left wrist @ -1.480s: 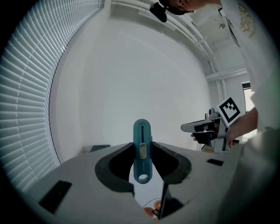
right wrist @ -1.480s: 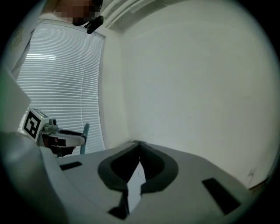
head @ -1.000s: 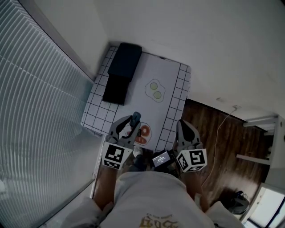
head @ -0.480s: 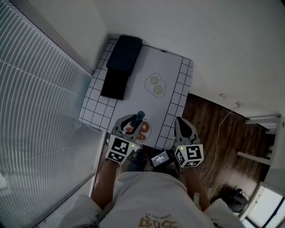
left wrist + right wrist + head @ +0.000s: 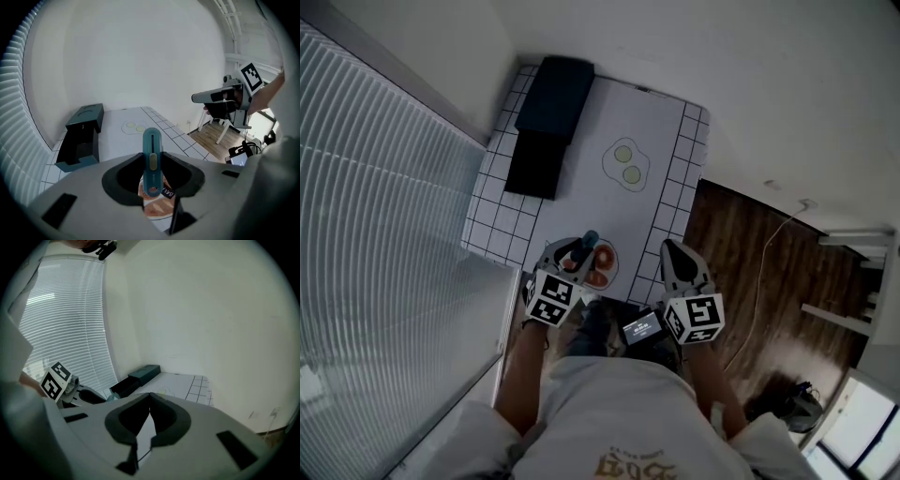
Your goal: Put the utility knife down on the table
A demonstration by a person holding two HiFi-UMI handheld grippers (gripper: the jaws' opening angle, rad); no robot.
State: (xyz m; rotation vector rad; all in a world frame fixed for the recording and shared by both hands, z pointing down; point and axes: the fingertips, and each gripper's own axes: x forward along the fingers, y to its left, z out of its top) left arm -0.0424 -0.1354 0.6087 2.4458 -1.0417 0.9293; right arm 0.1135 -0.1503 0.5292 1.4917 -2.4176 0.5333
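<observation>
One knife (image 5: 151, 152) tight in left tool (image 5: 577, 251)

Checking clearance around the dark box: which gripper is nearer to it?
Left. The left gripper, holding the utility knife, is over the near end of the table, on the same side as the dark box; the right gripper is further right, at the table edge.

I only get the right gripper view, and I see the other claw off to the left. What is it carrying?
Observer: The left claw grips a teal utility knife that sticks out past its jaws.
Visitor: What lies under it?
Observer: From above, a round orange-red print on the table, near the front edge.
Visitor: Anything between the two claws?
Observer: A small screen, close to the person's body.
</observation>
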